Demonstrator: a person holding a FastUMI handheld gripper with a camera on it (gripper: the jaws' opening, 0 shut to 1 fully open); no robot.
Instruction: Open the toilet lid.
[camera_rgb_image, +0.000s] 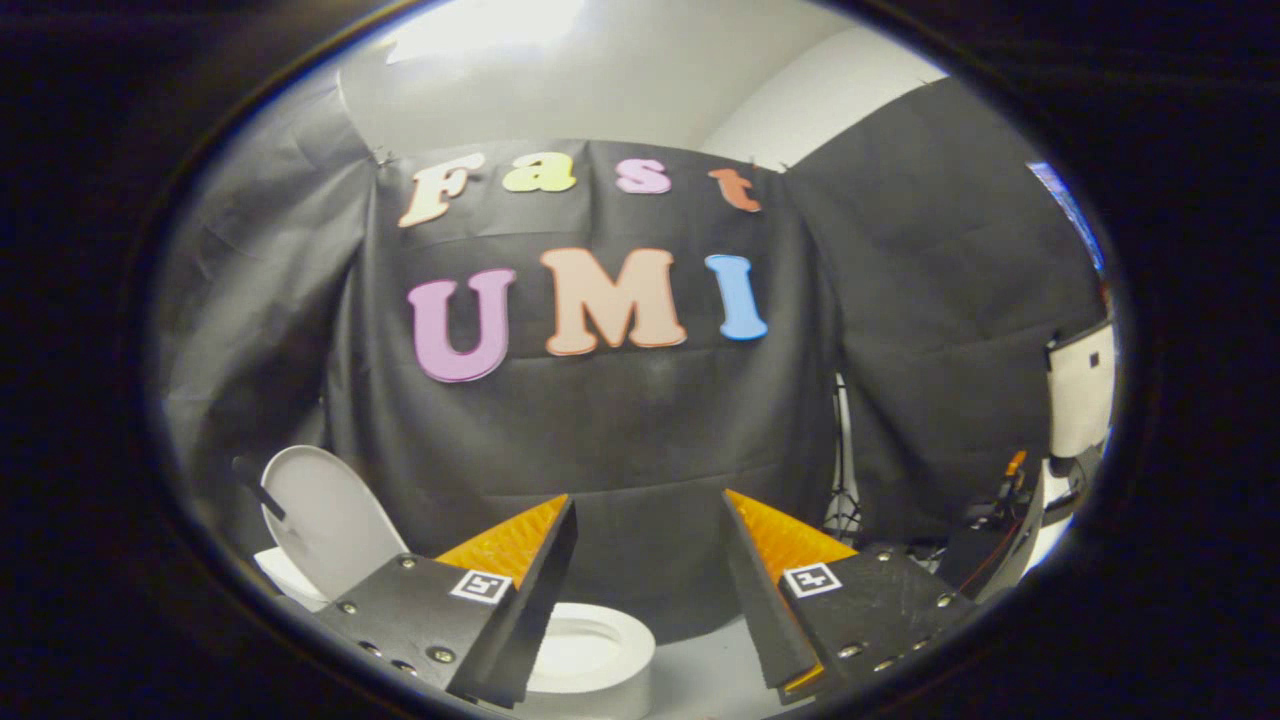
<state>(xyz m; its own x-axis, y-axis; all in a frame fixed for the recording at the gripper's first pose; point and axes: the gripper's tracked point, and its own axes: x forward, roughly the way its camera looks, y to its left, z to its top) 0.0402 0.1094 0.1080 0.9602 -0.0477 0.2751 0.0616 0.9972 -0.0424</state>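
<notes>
A white toilet sits low, below and just ahead of my fingers. Its lid (330, 520) stands raised, tilted up beyond the left finger (520, 590). The white seat ring (600, 650) and bowl opening lie exposed between the fingers, partly hidden behind the left one. My gripper (648, 500) is open, its fingers spread wide with nothing between them and well above the seat. Neither finger touches the lid or the seat.
Black cloth walls close the booth behind and to both sides. Beyond the right finger (770, 590) stand a tripod leg (843, 470) with cables and a white device (1082, 390) on a stand. A pale floor (705, 670) lies under the toilet.
</notes>
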